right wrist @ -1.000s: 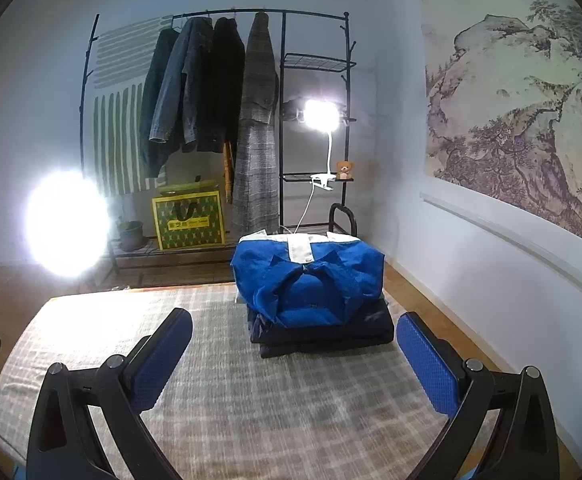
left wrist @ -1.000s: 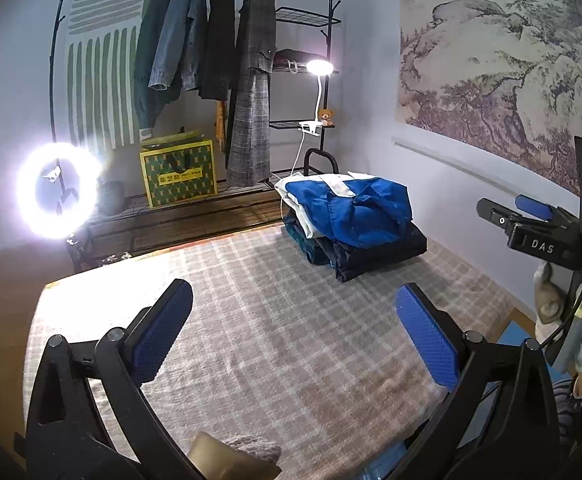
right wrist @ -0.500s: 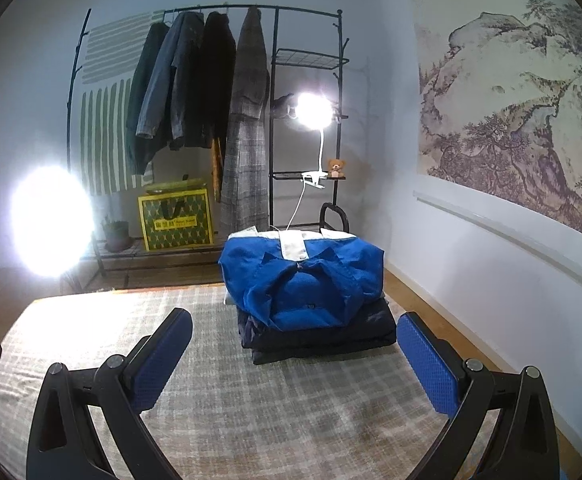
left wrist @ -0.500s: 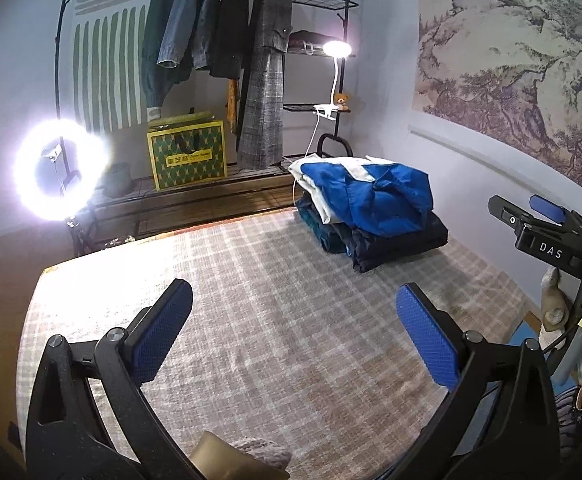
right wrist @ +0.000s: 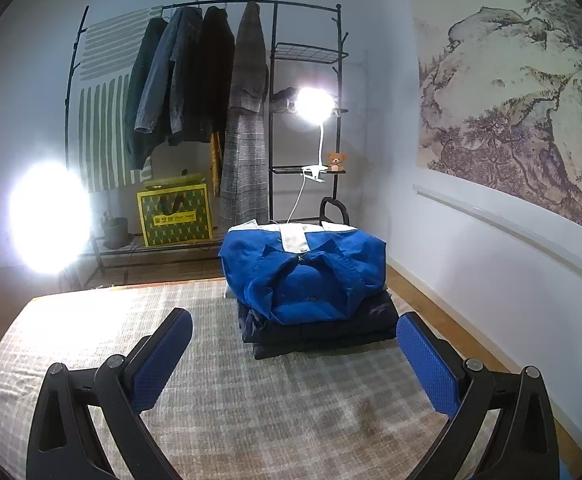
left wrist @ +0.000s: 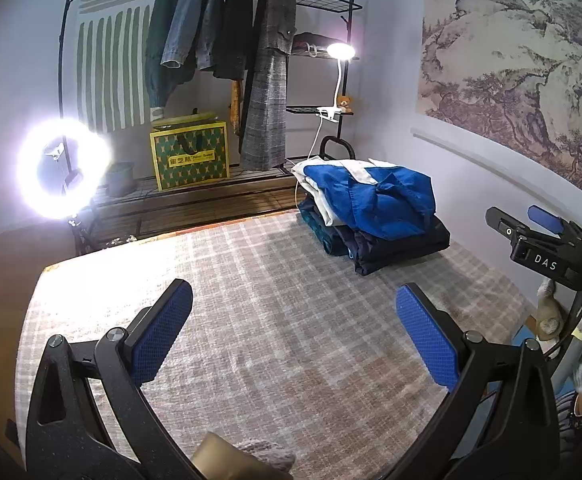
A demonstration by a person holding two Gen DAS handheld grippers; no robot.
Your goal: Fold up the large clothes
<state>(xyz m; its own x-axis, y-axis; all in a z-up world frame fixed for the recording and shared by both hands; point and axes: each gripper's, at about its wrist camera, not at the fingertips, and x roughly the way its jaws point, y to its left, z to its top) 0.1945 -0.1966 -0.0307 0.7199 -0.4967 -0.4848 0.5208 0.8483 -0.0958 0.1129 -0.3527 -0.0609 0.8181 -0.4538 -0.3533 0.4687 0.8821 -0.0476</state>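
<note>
Both the left hand-held gripper (left wrist: pixel 293 336) and the right hand-held gripper (right wrist: pixel 294 354) hung wide open and empty above the checked bed cover (right wrist: pixel 219 408). A good next pick would likely call for taking only the top layer by an edge. The blue garment (right wrist: pixel 303 270) lay atop the folded stack (right wrist: pixel 319 332), straight ahead of the right one, farther right of the left.
</note>
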